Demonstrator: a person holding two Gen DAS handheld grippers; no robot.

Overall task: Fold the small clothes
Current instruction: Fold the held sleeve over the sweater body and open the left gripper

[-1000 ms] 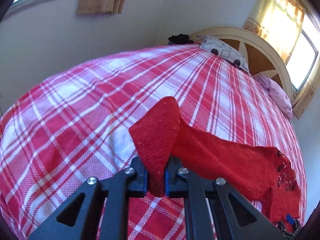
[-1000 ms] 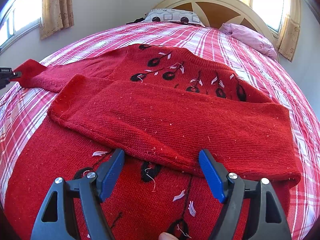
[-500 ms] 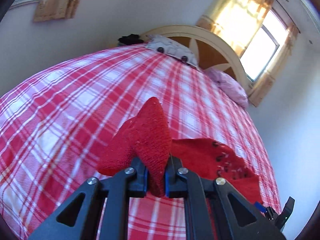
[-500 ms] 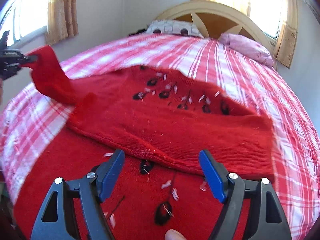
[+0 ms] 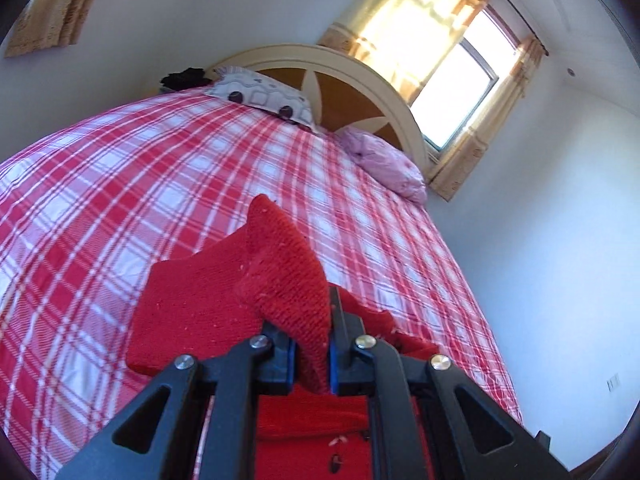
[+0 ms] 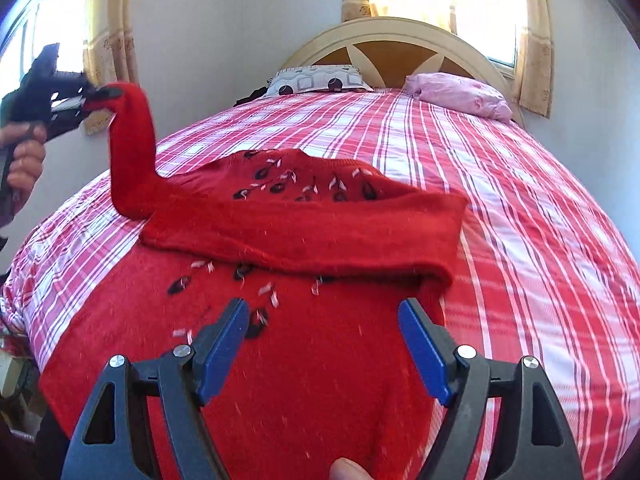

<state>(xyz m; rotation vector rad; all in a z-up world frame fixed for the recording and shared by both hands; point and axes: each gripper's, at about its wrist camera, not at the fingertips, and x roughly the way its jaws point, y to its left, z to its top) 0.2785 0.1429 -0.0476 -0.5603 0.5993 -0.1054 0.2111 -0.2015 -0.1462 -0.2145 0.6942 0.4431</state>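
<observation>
A red knitted sweater (image 6: 304, 360) with black and white embroidery lies on the plaid bed. One sleeve (image 6: 328, 236) is folded across its chest. My left gripper (image 5: 310, 356) is shut on the cuff of the other sleeve (image 5: 288, 280) and holds it high above the bed; in the right wrist view the left gripper (image 6: 86, 98) shows at the far left with the sleeve (image 6: 132, 156) hanging from it. My right gripper (image 6: 324, 344) is open and empty, hovering over the sweater's lower body.
The bed has a red and white plaid cover (image 6: 520, 216), a patterned pillow (image 6: 320, 80), a pink pillow (image 6: 460, 94) and a cream headboard (image 6: 400, 36). Curtained windows stand behind and at the left. The bed's left edge (image 6: 24, 292) is close.
My left gripper has lifted the sleeve cuff from the bed up into the air and swung toward the sweater. My right gripper has stayed open and drawn back a little.
</observation>
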